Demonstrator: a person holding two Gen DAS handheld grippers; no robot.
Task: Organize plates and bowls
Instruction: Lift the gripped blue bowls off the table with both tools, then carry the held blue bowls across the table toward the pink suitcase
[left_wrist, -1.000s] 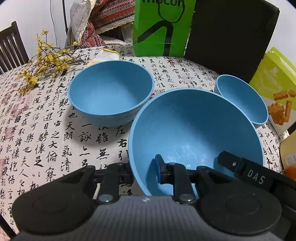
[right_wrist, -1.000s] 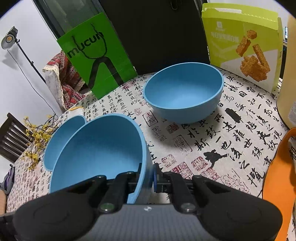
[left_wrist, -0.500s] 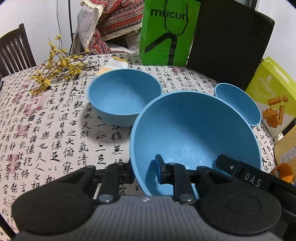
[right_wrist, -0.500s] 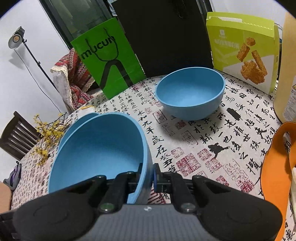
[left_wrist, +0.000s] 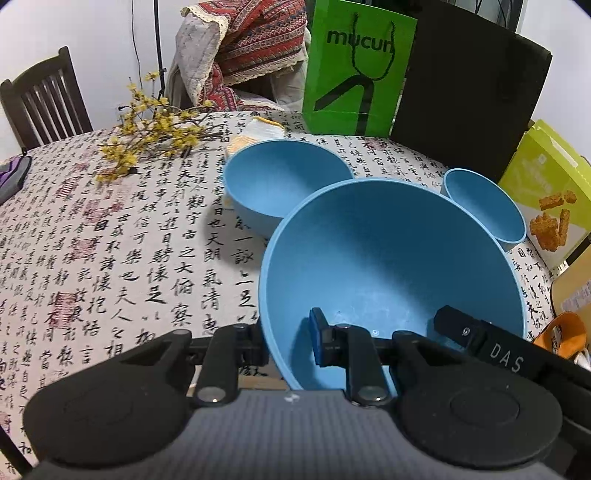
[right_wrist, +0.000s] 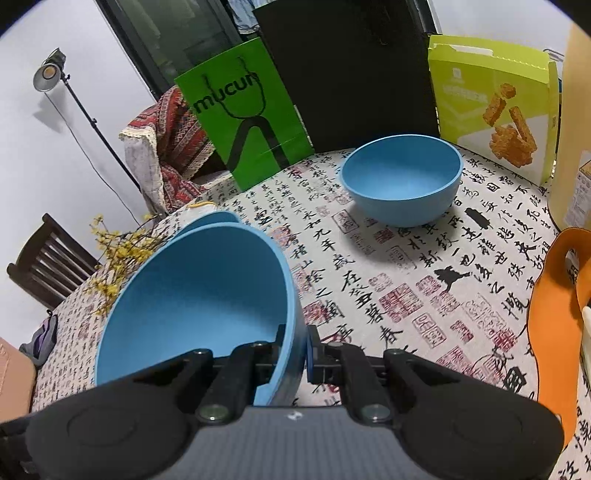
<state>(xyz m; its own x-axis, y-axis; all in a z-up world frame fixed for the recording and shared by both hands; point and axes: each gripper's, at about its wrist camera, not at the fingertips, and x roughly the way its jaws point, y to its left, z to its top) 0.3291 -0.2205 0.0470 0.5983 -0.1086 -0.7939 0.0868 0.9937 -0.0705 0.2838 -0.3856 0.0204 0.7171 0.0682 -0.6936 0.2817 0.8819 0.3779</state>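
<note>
Both grippers hold one large blue bowl (left_wrist: 391, 258) above the table. My left gripper (left_wrist: 291, 343) is shut on its near left rim; my right gripper (right_wrist: 297, 350) is shut on its right rim, and the bowl (right_wrist: 195, 295) tilts in that view. The right gripper's black finger (left_wrist: 480, 339) shows at the bowl's right edge. A second blue bowl (left_wrist: 284, 184) stands on the table behind the held one, seen as a rim sliver in the right wrist view (right_wrist: 214, 218). A third blue bowl (left_wrist: 484, 206) stands at the right (right_wrist: 402, 184).
A calligraphy-print tablecloth (left_wrist: 110, 258) covers the round table. A green mucun bag (left_wrist: 354, 66), a black panel (left_wrist: 469, 92) and a snack box (left_wrist: 546, 195) stand at the back. Yellow flower sprigs (left_wrist: 155, 133) lie far left. An orange object (right_wrist: 554, 314) sits at the right edge.
Both grippers have risen and pulled back with the large bowl; the two bowls on the table look smaller and farther away.
</note>
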